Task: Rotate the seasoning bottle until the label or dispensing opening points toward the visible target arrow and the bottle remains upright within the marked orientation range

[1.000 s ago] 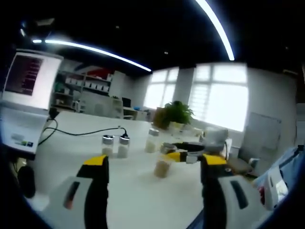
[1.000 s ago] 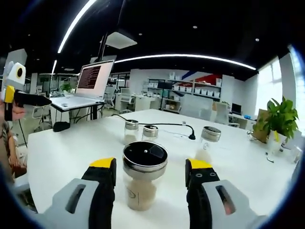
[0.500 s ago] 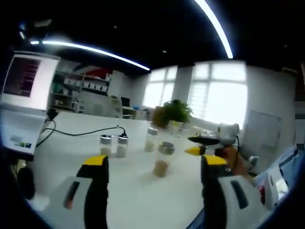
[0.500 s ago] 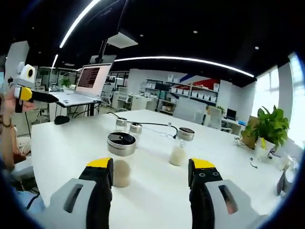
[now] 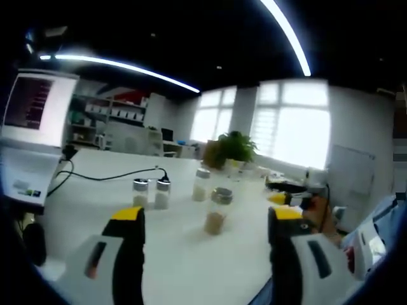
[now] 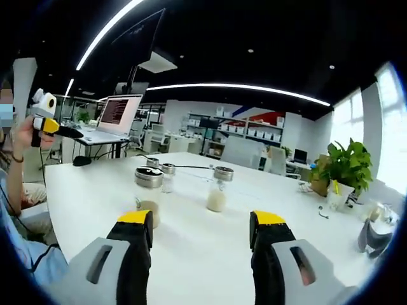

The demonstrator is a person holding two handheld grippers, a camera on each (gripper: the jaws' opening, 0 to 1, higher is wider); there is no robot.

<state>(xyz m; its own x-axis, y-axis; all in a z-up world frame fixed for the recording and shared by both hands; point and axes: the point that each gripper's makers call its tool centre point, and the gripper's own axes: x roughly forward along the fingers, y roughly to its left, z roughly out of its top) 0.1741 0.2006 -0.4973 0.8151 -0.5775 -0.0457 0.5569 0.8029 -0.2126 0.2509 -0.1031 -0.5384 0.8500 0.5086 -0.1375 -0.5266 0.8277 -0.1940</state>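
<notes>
Seasoning bottle (image 6: 148, 197): upright on the white table (image 6: 210, 248), long axis vertical, metal lid on top, near the left finger of the right gripper (image 6: 203, 232), touching nothing; which way its label faces cannot be told.
Right gripper: fingers spread wide, holding nothing.
Left gripper (image 5: 205, 229): fingers wide apart, nothing held; the bottle (image 5: 217, 211) stands far between them.
Other jars: three more (image 5: 162, 194) stand farther back.
Right gripper view: laptop (image 6: 114, 117) far left.
Left gripper view: plant (image 5: 234, 149) by bright windows.
</notes>
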